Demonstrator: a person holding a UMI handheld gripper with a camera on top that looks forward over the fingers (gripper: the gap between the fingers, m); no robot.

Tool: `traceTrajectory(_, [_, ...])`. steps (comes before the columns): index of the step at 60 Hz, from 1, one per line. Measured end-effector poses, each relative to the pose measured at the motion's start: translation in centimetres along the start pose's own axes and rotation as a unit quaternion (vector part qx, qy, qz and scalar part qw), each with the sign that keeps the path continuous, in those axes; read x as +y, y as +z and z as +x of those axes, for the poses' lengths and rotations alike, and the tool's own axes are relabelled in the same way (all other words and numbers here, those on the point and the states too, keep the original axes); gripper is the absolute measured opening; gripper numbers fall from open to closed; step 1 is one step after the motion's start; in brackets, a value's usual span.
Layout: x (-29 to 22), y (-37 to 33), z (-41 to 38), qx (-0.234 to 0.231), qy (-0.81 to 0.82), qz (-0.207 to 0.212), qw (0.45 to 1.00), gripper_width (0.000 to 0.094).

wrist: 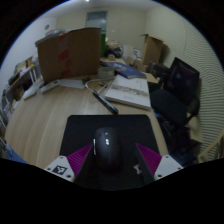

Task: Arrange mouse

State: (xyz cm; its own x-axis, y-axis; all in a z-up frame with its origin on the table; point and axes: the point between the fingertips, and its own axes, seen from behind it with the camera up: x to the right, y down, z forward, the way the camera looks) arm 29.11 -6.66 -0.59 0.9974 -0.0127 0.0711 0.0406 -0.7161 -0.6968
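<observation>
In the gripper view, a black computer mouse (106,146) lies on a black mouse pad (112,128) that rests on the pale wooden counter (40,120). The mouse's long axis runs straight away from the camera, in line with the gripper's fingers, and the end with what looks like a scroll wheel points away toward the far side of the counter. It is dark and matte, with a smooth rounded back and a small pale glint near its left side; no brand or writing can be read on it. The gripper (109,160) is spread open, one magenta pad (78,158) to the left of the mouse and one to the right, so the mouse sits between the fingers near their tips. Whether the pads touch its sides cannot be told, and the mouse rests on the pad under its own weight.

Beyond the mouse pad, a large brown cardboard box (68,52) stands on the far left part of the counter. To the right of it lies a flat pale box or stack of papers (127,92), with more clutter behind it. A black office chair (178,92) stands at the counter's right side
</observation>
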Motion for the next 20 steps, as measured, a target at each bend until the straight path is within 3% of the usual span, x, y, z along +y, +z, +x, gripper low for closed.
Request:
traceTrajectory(1, [0.0, -0.4, 0.2, 0.009, -0.003, -0.003, 1.0, 0.0849])
traceTrajectory(8, [-0.5, -4.5, -0.5, 0.038, -0.015, -0.002, 0.999, 0.0811])
traceTrajectory(20, [0.2, -13.2, -5.8, 0.052, 0.015, -0.002, 0.999, 0.084])
